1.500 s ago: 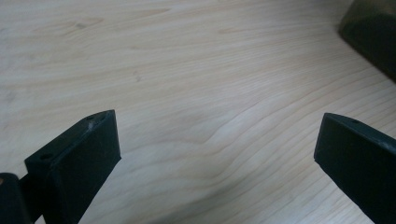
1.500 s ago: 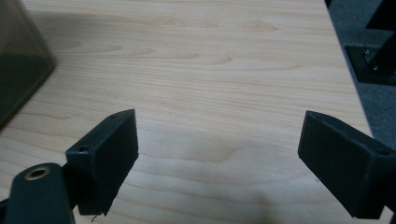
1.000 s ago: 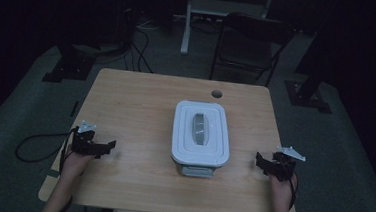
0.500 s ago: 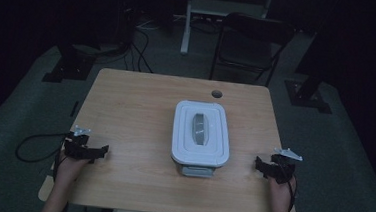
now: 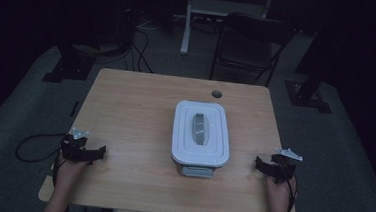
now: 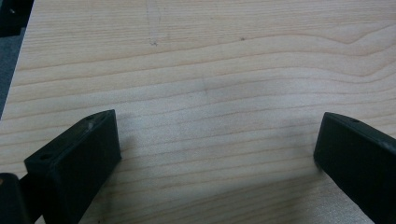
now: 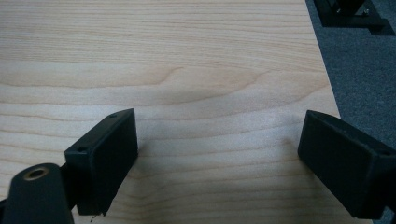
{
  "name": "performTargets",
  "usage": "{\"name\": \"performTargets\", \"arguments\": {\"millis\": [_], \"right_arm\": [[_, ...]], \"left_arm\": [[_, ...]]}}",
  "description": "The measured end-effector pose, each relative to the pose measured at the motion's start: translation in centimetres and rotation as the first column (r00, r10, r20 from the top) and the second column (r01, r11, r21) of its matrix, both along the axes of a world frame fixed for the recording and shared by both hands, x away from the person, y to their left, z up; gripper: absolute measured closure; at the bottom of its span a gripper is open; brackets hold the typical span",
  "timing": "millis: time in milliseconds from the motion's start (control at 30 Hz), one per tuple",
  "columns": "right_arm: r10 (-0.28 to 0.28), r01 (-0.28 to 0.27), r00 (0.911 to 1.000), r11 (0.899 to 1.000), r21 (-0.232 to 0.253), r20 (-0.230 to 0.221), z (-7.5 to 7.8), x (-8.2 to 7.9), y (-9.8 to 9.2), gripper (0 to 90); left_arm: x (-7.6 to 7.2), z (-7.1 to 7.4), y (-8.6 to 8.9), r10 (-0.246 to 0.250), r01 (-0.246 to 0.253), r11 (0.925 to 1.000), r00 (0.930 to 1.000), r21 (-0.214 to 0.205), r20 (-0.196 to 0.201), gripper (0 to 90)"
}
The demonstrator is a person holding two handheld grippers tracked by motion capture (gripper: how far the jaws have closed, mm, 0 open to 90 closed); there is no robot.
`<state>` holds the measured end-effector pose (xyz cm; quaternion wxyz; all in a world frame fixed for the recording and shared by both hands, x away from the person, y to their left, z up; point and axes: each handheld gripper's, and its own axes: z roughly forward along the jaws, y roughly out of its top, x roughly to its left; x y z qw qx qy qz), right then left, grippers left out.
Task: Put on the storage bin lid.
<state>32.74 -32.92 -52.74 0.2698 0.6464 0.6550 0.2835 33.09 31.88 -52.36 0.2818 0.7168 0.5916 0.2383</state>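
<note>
1. While I've got both hands parked at the near corners, the bench (image 5: pixel 136 102) is basically bare apart from the white lidded container (image 5: pixel 200 133) sitting in the middle, a bit toward my right, lid on and its front latch facing me.
2. Progress-wise I'd say nothing's really started: the container looks closed and untouched, so getting at that latch or lid is all still ahead.
3. My left hand-held gripper (image 5: pixel 97 152) rests near the near-left edge, well apart from the container, jaws spread wide over plain wood.
4. My right hand-held gripper (image 5: pixel 259 163) is at the near-right edge, also spread, holding nothing.
5. Compared with a second ago, the left one has slid back toward me and the edge; the right has barely budged, and the container hasn't moved.
</note>
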Motion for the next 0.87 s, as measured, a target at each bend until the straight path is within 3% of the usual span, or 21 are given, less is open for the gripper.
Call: {"name": "performTargets", "arguments": {"millis": [133, 333, 467, 633, 867], "right_arm": [[-0.004, 0.004, 1.0, 1.0, -0.001, 0.0, 0.0, 0.05, 0.02, 11.4], [-0.006, 0.006, 1.0, 1.0, -0.002, 0.001, 0.0, 0.46, 0.2, 11.4], [-0.006, 0.006, 1.0, 1.0, -0.001, 0.001, 0.0, 0.51, 0.21, 11.4], [-0.006, 0.006, 1.0, 1.0, -0.001, 0.001, 0.0, 0.5, 0.21, 11.4], [-0.006, 0.006, 1.0, 1.0, -0.001, 0.001, 0.0, 0.51, 0.21, 11.4]], "left_arm": [[0.01, 0.0, 0.21, 0.058, -0.058, 0.9983, 0.9983, -0.001, 0.001, 1.1], [0.03, -0.01, 0.24, 0.103, -0.103, 0.9947, 0.9947, -0.003, 0.001, 1.1], [0.03, 0.0, 0.24, 0.098, -0.098, 0.9951, 0.9951, -0.002, 0.0, 1.1], [-0.01, 0.0, -0.05, 0.019, -0.019, 0.9998, 0.9998, 0.0, -0.001, 1.1], [0.04, 0.0, -0.01, 0.008, -0.008, 1.0, 1.0, 0.0, -0.001, 1.1]]}}
